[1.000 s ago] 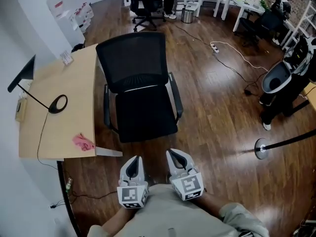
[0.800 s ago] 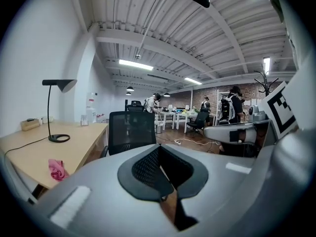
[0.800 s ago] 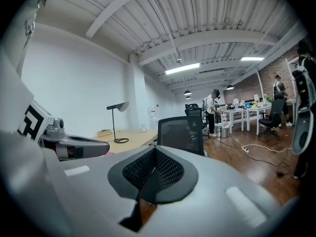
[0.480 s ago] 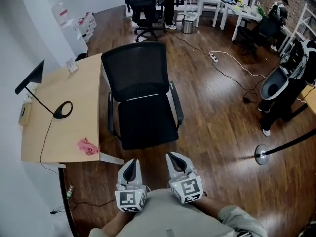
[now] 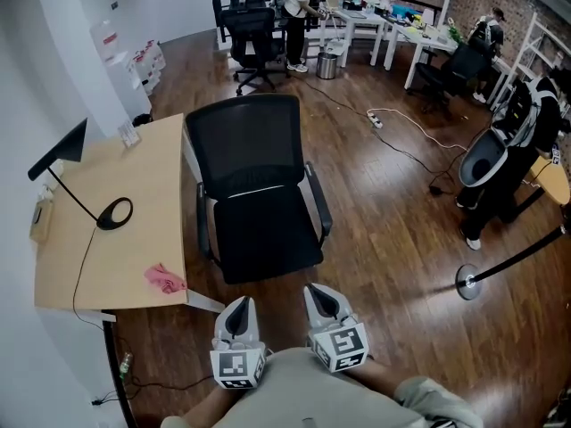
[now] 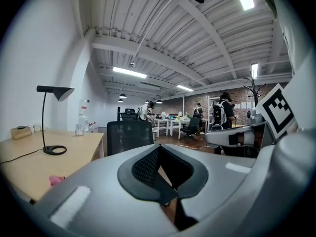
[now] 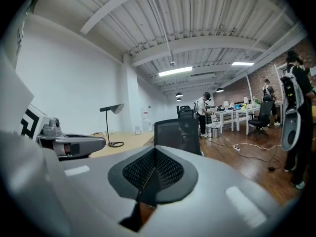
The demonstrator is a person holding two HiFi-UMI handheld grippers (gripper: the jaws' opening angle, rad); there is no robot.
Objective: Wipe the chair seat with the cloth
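Two empty grippers, jaws together: left gripper (image 5: 237,311), right gripper (image 5: 322,299). Only head view shows chair seat (image 5: 266,239); left gripper view also catches pink cloth (image 6: 55,180) on desk (image 6: 29,162).

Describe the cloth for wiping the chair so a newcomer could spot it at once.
Find the light wooden desk left of the black office chair. The cloth lies on the desk's near corner, close to the chair. It is small, crumpled and pink, unlike the black desk lamp farther back.
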